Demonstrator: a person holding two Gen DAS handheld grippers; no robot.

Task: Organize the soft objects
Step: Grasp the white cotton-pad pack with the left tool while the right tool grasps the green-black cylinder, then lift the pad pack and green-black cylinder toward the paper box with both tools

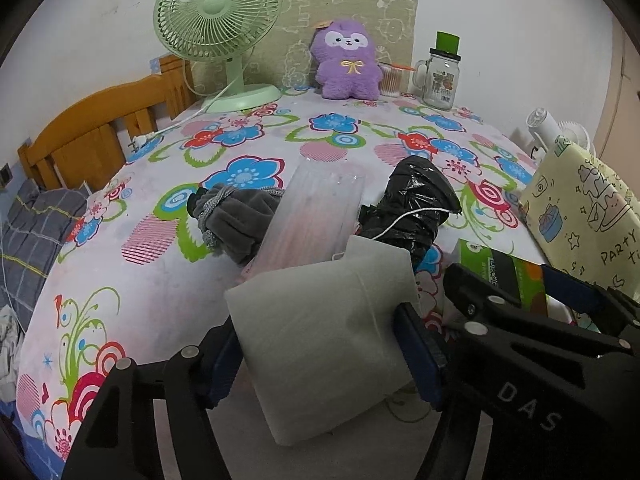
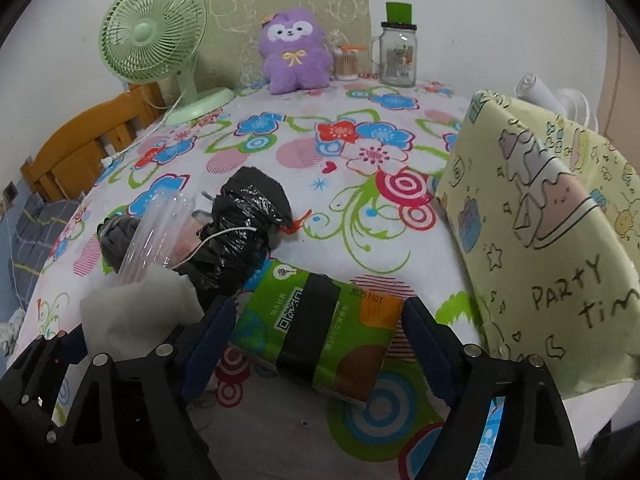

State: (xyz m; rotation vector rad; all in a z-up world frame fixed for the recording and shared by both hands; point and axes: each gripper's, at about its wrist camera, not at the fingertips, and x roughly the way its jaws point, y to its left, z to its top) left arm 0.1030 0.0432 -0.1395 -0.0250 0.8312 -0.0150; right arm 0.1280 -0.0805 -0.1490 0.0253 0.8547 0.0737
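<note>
A white tissue roll (image 1: 320, 320) lies on the flowered bedsheet (image 1: 160, 312), and my left gripper (image 1: 320, 356) is shut on it, one blue pad against each side. A green tissue pack (image 2: 316, 332) with a black band lies flat between the fingers of my right gripper (image 2: 320, 340), which is open; narrow strips of sheet show beside both pads. In the right wrist view the white roll (image 2: 136, 312) sits just left of that pack. Behind them lie a black plastic bundle (image 1: 412, 208), a clear pack of pink items (image 1: 316, 216) and a grey cloth bundle (image 1: 236, 216).
A purple plush (image 1: 346, 66) leans on a cardboard sheet at the back, between a green fan (image 1: 218, 32) and a glass mug jar (image 1: 440, 76). A yellow gift bag (image 2: 540, 240) stands close on the right. The wooden headboard (image 1: 92, 136) borders the left.
</note>
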